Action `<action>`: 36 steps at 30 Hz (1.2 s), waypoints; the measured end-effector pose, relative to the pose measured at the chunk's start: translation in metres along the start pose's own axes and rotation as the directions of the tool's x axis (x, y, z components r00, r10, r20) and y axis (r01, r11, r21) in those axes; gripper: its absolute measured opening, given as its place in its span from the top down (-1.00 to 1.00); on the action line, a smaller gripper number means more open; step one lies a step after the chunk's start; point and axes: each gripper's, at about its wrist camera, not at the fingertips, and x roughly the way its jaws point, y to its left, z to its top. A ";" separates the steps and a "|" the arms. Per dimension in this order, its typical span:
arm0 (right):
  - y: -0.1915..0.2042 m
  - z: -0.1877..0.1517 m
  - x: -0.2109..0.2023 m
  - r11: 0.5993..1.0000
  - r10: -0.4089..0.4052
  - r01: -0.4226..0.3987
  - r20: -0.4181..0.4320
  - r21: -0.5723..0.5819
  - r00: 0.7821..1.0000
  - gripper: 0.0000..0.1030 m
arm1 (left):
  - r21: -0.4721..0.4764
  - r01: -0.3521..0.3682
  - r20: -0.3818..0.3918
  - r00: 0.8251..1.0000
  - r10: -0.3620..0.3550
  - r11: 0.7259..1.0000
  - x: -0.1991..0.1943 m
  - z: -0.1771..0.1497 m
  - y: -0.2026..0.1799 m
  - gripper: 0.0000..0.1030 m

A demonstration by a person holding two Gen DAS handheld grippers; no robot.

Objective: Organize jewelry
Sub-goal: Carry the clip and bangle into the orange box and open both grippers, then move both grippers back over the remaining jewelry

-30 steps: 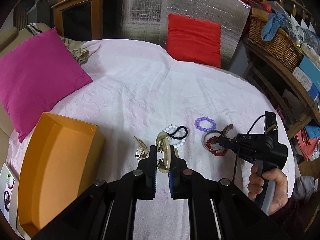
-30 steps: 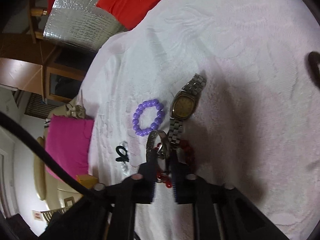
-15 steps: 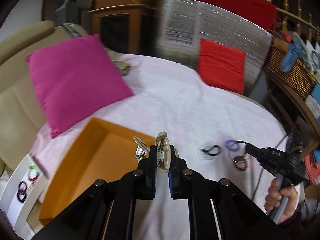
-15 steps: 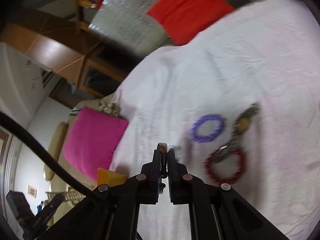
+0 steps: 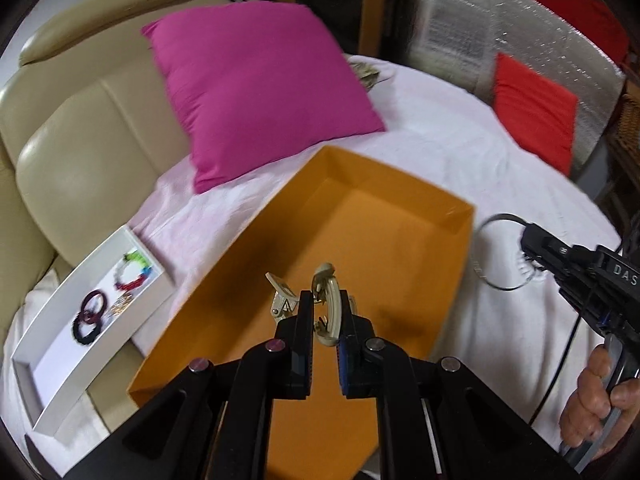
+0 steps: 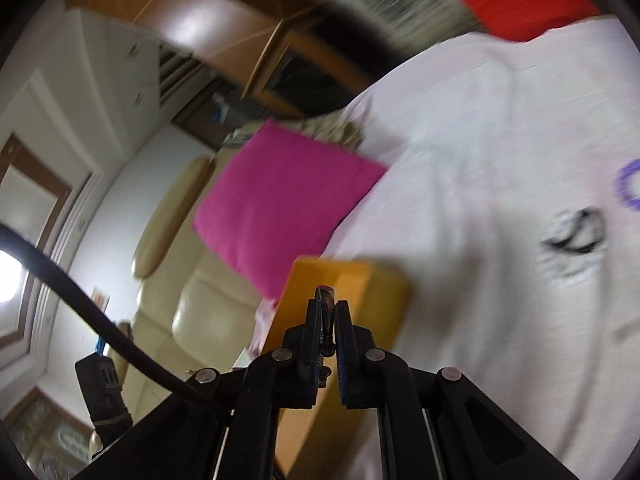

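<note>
Left gripper [image 5: 326, 312]: pinching a beige hair clip [image 5: 330, 300], poised over the open orange box [image 5: 360, 216]. Right gripper [image 6: 325, 312]: pressed onto a thin silver bangle [image 5: 486, 276], just beside the box's right wall. Surface: white bedspread [image 5: 440, 148]; pink cushion [image 5: 260, 88] at its far left edge, red cushion [image 5: 532, 108] at the far right. Beige sofa [image 5: 80, 128] alongside, carrying a white tray [image 5: 56, 360] of bracelets. Purple bracelet [image 6: 628, 188] and black-and-white bracelet [image 6: 572, 244] lie on the bedspread, well right of the box.

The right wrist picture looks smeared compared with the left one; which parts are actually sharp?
Right wrist view: only the claw is sharp; the pink cushion and orange box are streaked with motion blur. Left wrist view: mostly crisp, fisheye-bent, softer toward the red cushion.
</note>
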 end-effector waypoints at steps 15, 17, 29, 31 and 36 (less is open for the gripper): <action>0.022 -0.039 0.063 0.993 -0.081 0.070 -0.112 -0.096 0.990 0.69 | 0.029 -0.139 -0.021 0.990 0.139 0.990 0.014 -0.022 0.020 0.13; 0.025 -0.033 0.061 0.994 -0.078 0.070 -0.095 -0.080 0.992 0.69 | 0.041 -0.152 0.012 0.988 0.151 0.988 0.009 -0.020 0.015 0.04; -0.020 -0.002 -0.012 0.990 -0.141 0.142 -0.008 0.026 0.990 0.69 | 0.073 -0.173 0.118 0.979 0.164 0.982 -0.008 -0.013 -0.011 -0.09; -0.031 0.004 -0.029 0.987 -0.151 0.150 0.009 0.055 0.988 0.69 | 0.070 -0.169 0.124 0.979 0.160 0.983 -0.009 -0.014 -0.016 -0.12; -0.052 0.014 -0.064 0.979 -0.171 0.164 0.055 0.119 0.984 0.69 | 0.100 -0.152 0.130 0.982 0.139 0.983 -0.013 -0.016 -0.038 -0.18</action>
